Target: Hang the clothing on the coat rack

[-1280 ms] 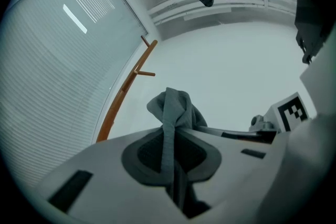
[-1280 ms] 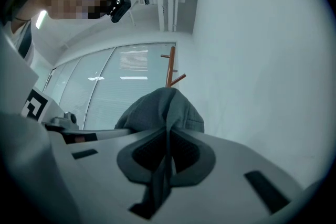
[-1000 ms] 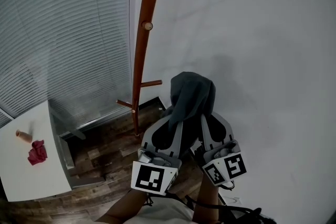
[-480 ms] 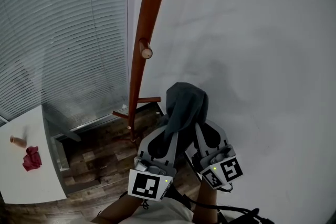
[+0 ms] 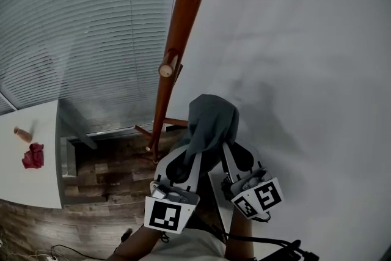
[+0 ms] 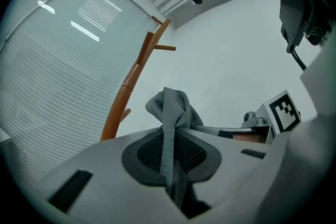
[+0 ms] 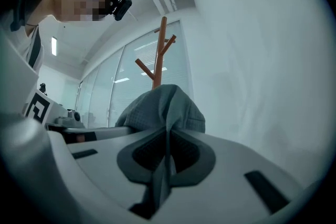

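Beneath the coat rack [image 5: 173, 64], now nearer, I carry the grey garment [image 5: 212, 121], left gripper [image 5: 193, 154] and right gripper [image 5: 227, 153] jaws both pinching it; hanging looks next.

Left tongs [image 5: 194, 151], right tongs [image 5: 226, 148] side by side, raised, each clamped on garment [image 5: 211, 119].

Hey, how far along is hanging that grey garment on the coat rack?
Done: the grey garment is picked up, pinched by both the left gripper and right gripper, jaws shut on the cloth. In hand: it is held up beside the coat rack. Left: it is on no peg yet; it needs draping over one, then releasing.
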Action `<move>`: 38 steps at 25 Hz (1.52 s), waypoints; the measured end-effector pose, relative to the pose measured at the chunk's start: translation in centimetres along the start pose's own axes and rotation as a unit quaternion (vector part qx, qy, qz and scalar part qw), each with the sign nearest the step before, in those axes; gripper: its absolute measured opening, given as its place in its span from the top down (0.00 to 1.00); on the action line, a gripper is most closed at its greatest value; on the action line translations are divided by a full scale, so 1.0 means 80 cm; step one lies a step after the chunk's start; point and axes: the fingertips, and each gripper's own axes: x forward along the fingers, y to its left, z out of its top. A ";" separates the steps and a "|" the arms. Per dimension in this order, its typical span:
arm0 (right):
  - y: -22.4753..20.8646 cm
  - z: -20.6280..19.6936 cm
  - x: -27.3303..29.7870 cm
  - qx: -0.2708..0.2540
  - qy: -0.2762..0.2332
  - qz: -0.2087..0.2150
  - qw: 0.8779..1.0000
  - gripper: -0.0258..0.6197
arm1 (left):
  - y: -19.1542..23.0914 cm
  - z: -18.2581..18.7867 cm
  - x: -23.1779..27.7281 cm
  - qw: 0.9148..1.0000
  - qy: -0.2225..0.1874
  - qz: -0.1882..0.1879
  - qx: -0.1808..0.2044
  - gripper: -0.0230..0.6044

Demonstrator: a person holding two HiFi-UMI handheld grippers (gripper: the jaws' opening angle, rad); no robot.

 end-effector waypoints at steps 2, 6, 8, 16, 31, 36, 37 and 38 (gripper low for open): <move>-0.002 -0.002 0.005 0.001 0.002 0.022 1.000 0.92 | 0.000 -0.001 0.000 1.000 -0.004 0.018 0.004 0.90; -0.008 -0.013 0.014 0.001 0.012 0.066 0.998 0.92 | 0.002 -0.010 0.002 0.998 -0.010 0.056 0.020 0.90; -0.008 -0.019 0.017 0.002 0.015 0.088 0.996 0.92 | 0.004 -0.016 0.001 0.997 -0.014 0.076 0.025 0.90; -0.007 -0.055 0.032 0.008 0.042 0.127 0.991 0.92 | 0.016 -0.038 -0.003 0.990 -0.018 0.124 0.063 0.90; 0.002 -0.096 0.046 0.022 0.069 0.161 0.984 0.92 | 0.038 -0.083 -0.017 0.984 0.031 0.160 0.075 0.90; 0.003 -0.110 0.048 0.032 0.080 0.158 0.984 0.92 | 0.045 -0.098 -0.022 0.982 0.053 0.165 0.071 0.90; 0.003 -0.113 0.048 0.034 0.083 0.157 0.984 0.92 | 0.047 -0.101 -0.022 0.982 0.056 0.166 0.069 0.90; 0.003 -0.116 0.049 0.035 0.085 0.155 0.984 0.92 | 0.049 -0.103 -0.022 0.982 0.058 0.166 0.067 0.90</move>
